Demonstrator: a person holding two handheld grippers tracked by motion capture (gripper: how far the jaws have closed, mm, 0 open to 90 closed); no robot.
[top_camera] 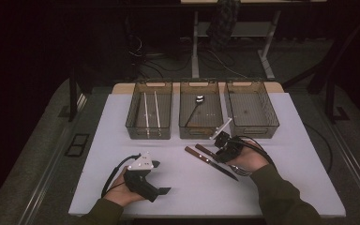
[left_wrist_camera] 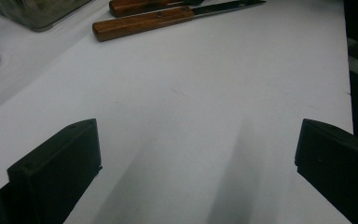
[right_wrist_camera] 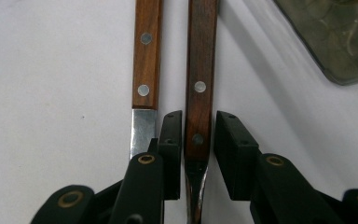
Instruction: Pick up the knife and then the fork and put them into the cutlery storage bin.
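Observation:
Two wooden-handled utensils lie side by side on the white table (top_camera: pixel 178 187): a knife (top_camera: pixel 193 153) (right_wrist_camera: pixel 145 60) and a fork (top_camera: pixel 203 150) (right_wrist_camera: pixel 200 60). My right gripper (top_camera: pixel 219 150) (right_wrist_camera: pixel 199 116) is lowered over the fork. Its jaws straddle the lower end of the fork's handle, and a thin gap shows on each side, so it is open. The knife's blade runs just outside the left jaw. At the table's front left my left gripper (top_camera: pixel 161 177) (left_wrist_camera: pixel 198 135) rests wide open with only bare table between its jaws. In its view the knife (left_wrist_camera: pixel 144 22) and fork (left_wrist_camera: pixel 140 5) lie far ahead.
Three clear bins stand in a row at the back. The left bin (top_camera: pixel 148 132) holds two chopsticks (top_camera: pixel 151 110), the middle bin (top_camera: pixel 200 133) holds a spoon (top_camera: pixel 196 105), and the right bin (top_camera: pixel 253 132) has nothing in it. A bin corner (right_wrist_camera: pixel 340 42) lies close beyond the fork.

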